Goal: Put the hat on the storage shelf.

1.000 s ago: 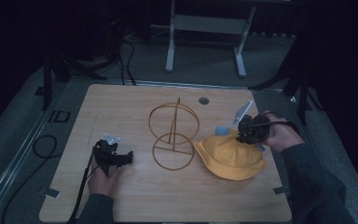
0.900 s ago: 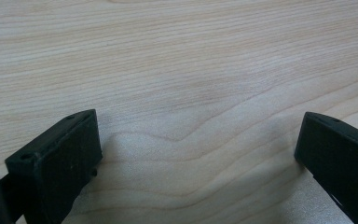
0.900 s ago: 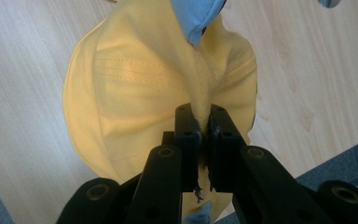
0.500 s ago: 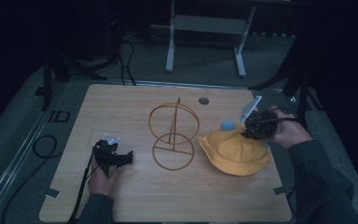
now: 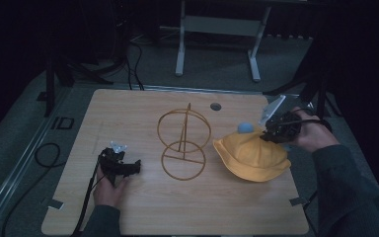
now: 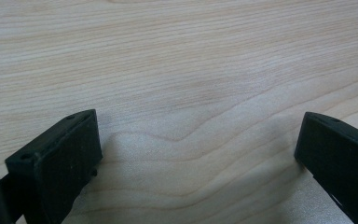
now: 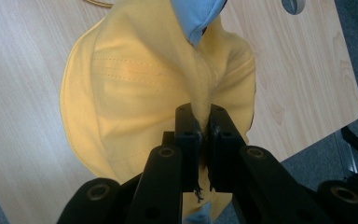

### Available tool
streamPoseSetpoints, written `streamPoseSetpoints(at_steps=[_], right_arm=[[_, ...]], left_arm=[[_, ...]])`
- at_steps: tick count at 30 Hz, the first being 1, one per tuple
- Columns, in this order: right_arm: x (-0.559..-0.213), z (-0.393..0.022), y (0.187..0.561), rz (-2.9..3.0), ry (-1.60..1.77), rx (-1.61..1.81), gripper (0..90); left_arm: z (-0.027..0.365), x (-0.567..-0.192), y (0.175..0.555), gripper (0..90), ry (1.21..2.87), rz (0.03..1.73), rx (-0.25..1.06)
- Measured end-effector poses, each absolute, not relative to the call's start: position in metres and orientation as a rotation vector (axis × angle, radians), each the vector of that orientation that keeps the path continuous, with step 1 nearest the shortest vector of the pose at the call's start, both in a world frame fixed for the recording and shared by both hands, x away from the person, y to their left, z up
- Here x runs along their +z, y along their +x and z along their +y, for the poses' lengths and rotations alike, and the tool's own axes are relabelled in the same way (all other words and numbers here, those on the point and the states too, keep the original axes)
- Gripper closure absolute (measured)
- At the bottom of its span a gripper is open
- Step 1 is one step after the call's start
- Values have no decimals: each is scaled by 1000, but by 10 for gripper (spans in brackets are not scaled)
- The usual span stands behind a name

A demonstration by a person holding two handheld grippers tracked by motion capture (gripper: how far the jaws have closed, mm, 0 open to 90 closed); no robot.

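A yellow bucket hat with a blue lining hangs at the table's right side, lifted by its far edge. My right gripper is shut on a fold of the hat, with the cloth pinched between the jaws and the blue lining showing above. A gold wire stand with two rings and a post stands mid-table, left of the hat. My left gripper rests low over bare wood at the front left, its fingers wide open with nothing between them.
The wooden table has a small round grommet hole near its far edge. A black cable trails off the front left. Behind the table stands a metal frame on the floor.
My right gripper has raised the hat's far edge and drawn it right and away. The blue lining has come more into sight. The left gripper has stayed put.
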State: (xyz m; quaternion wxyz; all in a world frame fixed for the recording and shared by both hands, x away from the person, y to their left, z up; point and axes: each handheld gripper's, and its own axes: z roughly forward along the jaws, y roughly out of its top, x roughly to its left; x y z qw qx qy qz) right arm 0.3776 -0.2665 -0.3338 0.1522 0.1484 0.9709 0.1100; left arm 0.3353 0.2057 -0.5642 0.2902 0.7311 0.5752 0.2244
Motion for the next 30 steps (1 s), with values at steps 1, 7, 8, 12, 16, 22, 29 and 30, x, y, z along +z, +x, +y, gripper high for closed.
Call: streamPoseSetpoints(at_steps=[1,7,8,12,16,22,29,30], right_arm=[[-332,-267,378,2782,428,311,844],[-320,-270,380,2763,426,323,844],[-317,-270,380,2760,420,329,845],[-312,-271,381,2752,418,358,845],[-307,-270,382,2749,409,370,844],[-298,-269,384,2736,406,372,845],[-292,-265,387,2731,403,352,844],[-291,-264,388,2730,398,353,844]], left_arm=[[206,-564,335,4,1950,1534,598],[206,-564,335,4,1951,1534,600],[206,-564,335,4,1952,1534,600],[206,-564,335,4,1951,1534,600],[206,-564,335,4,1952,1534,599],[206,-564,335,4,1951,1534,600],[206,-564,335,4,1951,1534,601],[206,-564,335,4,1951,1534,601]])
